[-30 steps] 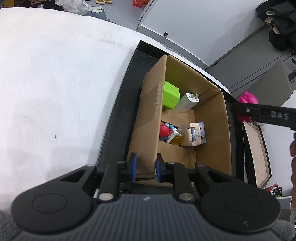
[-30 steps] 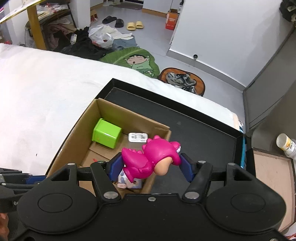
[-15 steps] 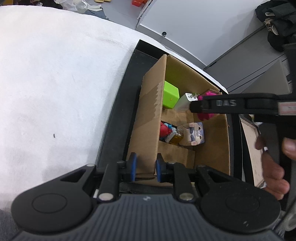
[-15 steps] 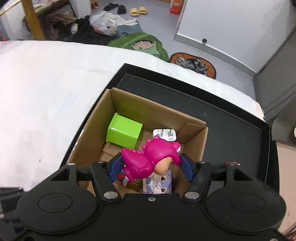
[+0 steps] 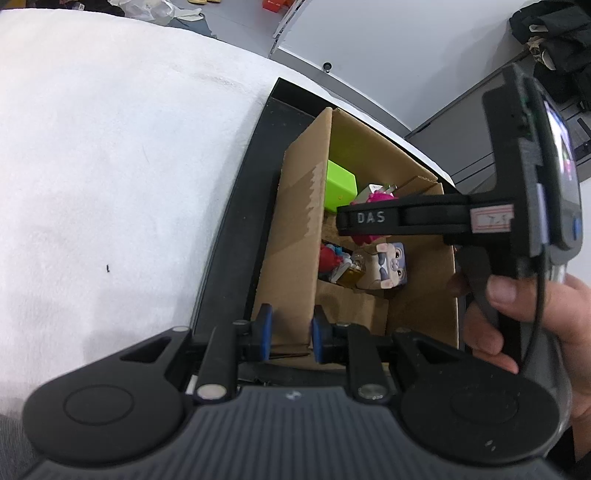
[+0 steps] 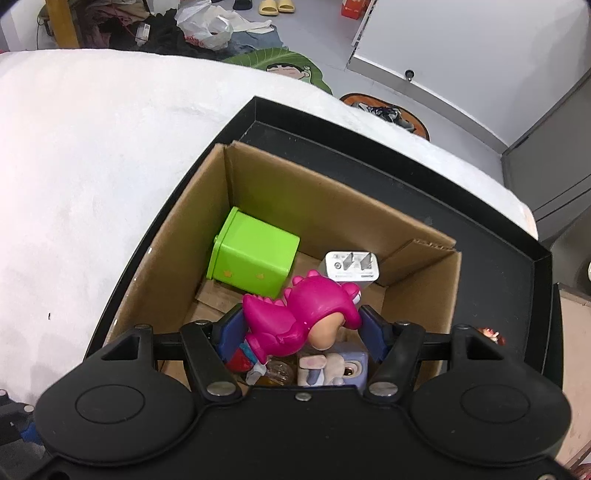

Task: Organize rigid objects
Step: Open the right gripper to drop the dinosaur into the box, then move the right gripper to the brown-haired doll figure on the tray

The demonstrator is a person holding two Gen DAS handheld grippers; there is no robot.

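With the right gripper pinching the pink dinosaur toy low-centre over the cardboard box, whose near wall the left gripper clamps, a careless drop might bounce it off the crowded toys below.

Lived-in home room, slippers, clothes pile, cartoon mat on floor

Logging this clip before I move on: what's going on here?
A person is packing small items into a cardboard box that sits in a black tray. The right tongs hold a pink dinosaur toy just inside the box, above a green cube, a white charger and a few small toys. The left tongs clamp the box's near wall, apparently steadying it. The dinosaur is not yet released.
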